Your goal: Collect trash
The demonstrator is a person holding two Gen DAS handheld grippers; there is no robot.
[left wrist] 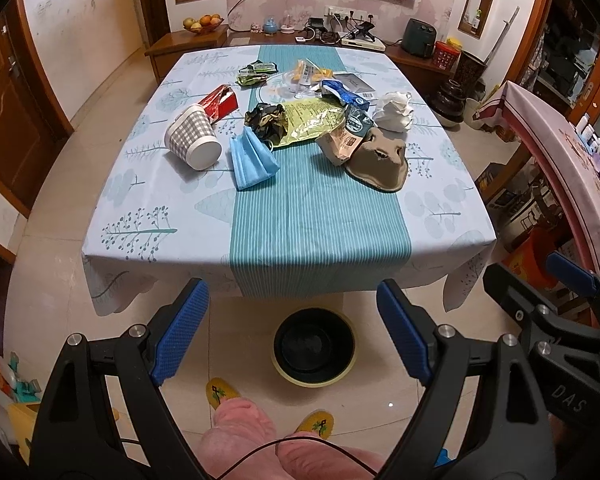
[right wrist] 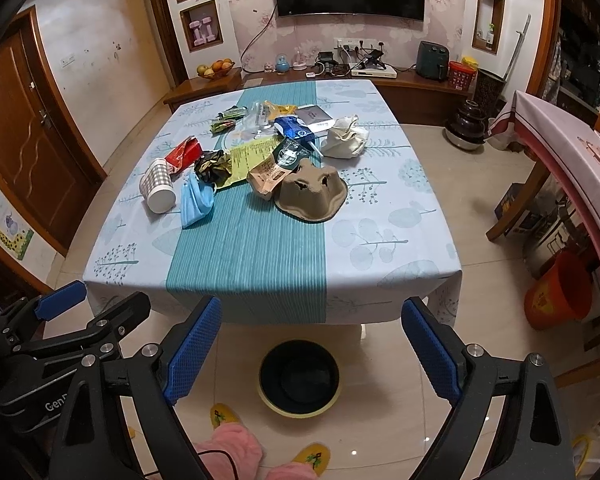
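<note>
Both the left gripper (left wrist: 292, 332) and the right gripper (right wrist: 312, 352) have their fingers wide apart and hold nothing. Far ahead of the fingers on the table (left wrist: 316, 224), from left to right, lie a light paper cup (left wrist: 194, 140) that would squash, so pinch its rim, a soft blue face mask (left wrist: 252, 160) and a stiff cardboard cup tray (left wrist: 382, 160). The bin (left wrist: 314, 348) waits on the floor right below the fingers.

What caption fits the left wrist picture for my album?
Open left gripper facing a table of trash, above a black bin on the floor.
</note>
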